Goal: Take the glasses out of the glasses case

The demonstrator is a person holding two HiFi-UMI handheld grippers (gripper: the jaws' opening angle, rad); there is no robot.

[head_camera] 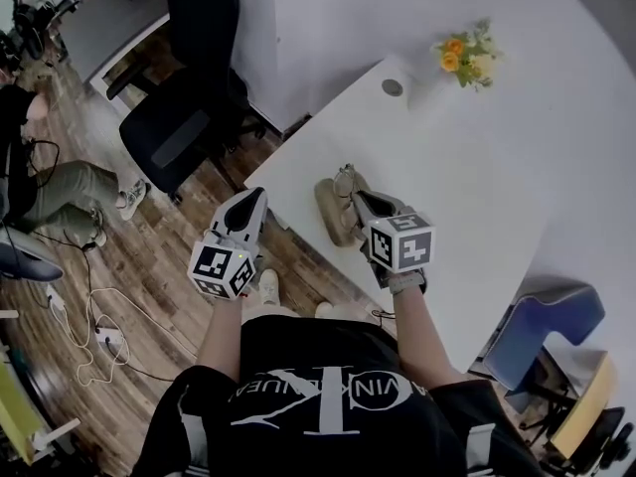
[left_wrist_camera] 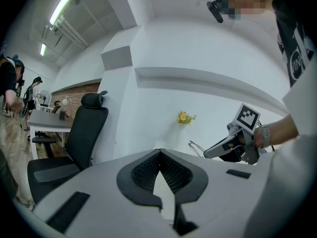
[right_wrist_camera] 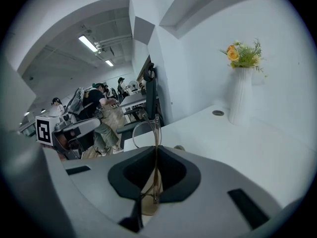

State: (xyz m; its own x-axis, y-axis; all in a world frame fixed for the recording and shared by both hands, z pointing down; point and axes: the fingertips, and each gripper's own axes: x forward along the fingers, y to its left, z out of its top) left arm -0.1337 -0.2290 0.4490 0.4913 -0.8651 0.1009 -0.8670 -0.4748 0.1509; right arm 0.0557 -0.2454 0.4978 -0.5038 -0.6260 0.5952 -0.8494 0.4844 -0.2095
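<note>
A tan glasses case point(head_camera: 333, 217) lies near the white table's point(head_camera: 477, 197) front edge. My right gripper point(head_camera: 356, 195) hovers just above it, shut on thin wire-framed glasses point(head_camera: 346, 177). In the right gripper view the glasses point(right_wrist_camera: 157, 128) stand on edge between the closed jaws of the right gripper point(right_wrist_camera: 156, 150), with the case point(right_wrist_camera: 147, 195) showing below. My left gripper point(head_camera: 260, 195) is shut with nothing in it, just off the table's left edge. From the left gripper view, the left gripper point(left_wrist_camera: 159, 151) points level toward the right gripper point(left_wrist_camera: 208, 154).
A white vase of orange flowers point(head_camera: 462, 60) and a round cable hole point(head_camera: 393, 87) sit at the table's far end. A black office chair point(head_camera: 184, 97) stands left of the table, a blue chair point(head_camera: 547, 326) at right. Cables lie on the wooden floor point(head_camera: 89, 336).
</note>
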